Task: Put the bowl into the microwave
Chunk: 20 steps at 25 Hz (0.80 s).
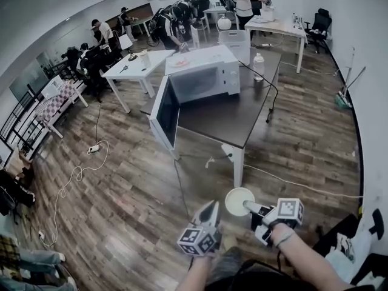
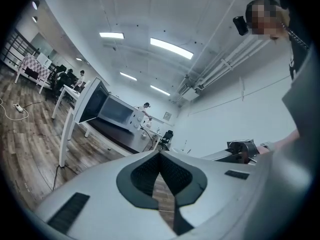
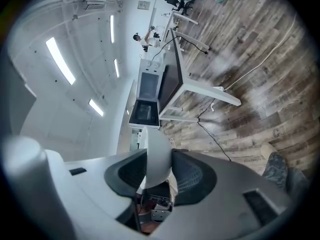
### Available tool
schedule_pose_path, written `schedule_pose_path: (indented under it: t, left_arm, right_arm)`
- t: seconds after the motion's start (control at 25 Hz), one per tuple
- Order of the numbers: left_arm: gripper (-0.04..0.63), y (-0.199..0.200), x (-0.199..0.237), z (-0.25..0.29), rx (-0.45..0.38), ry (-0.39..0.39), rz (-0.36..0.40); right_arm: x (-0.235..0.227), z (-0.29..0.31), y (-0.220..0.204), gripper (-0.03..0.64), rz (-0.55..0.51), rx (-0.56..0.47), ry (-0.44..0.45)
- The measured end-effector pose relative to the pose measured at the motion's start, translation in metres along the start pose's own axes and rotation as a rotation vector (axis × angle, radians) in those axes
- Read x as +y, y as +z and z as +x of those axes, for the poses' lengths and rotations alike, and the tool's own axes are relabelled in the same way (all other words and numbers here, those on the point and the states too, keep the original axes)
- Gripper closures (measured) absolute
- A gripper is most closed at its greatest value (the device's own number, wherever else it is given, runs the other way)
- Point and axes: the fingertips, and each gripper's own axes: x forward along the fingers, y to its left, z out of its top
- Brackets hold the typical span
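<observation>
The small white round bowl [image 1: 237,200] hangs low in front of the person, over the wood-plank floor [image 1: 133,205] and well apart from the white microwave [image 1: 203,77], which stands on a dark brown table [image 1: 242,117] with its door [image 1: 165,115] swung open. The right gripper [image 1: 250,207] has it by one side only: in the right gripper view the two ribbed pads pinch the bowl's thin wall [image 3: 159,156] at the rim, one pad inside and one outside. The left gripper [image 1: 212,206] carries nothing, its fingers pressed together at the tips. The bowl looks empty, stiff and smooth, so it probably weighs little, but whether it is ceramic or plastic cannot be told. A one-sided rim pinch on a glossy wall is likely to let the bowl swivel or slide if jolted, and a drop could crack it if it is ceramic. A deep, firm hold on the rim, with the bowl kept level, seems safest for the carry.
</observation>
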Motion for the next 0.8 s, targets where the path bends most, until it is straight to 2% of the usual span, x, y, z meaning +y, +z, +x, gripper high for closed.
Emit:
schedule_pose_path:
  t: [0.8]
  left_arm:
    - [0.583,0.047,0.081,0.086,-0.014,0.009,-0.018]
  right_arm:
    - [0.022,0.096,0.088,0.468,0.034,-0.026,0.012]
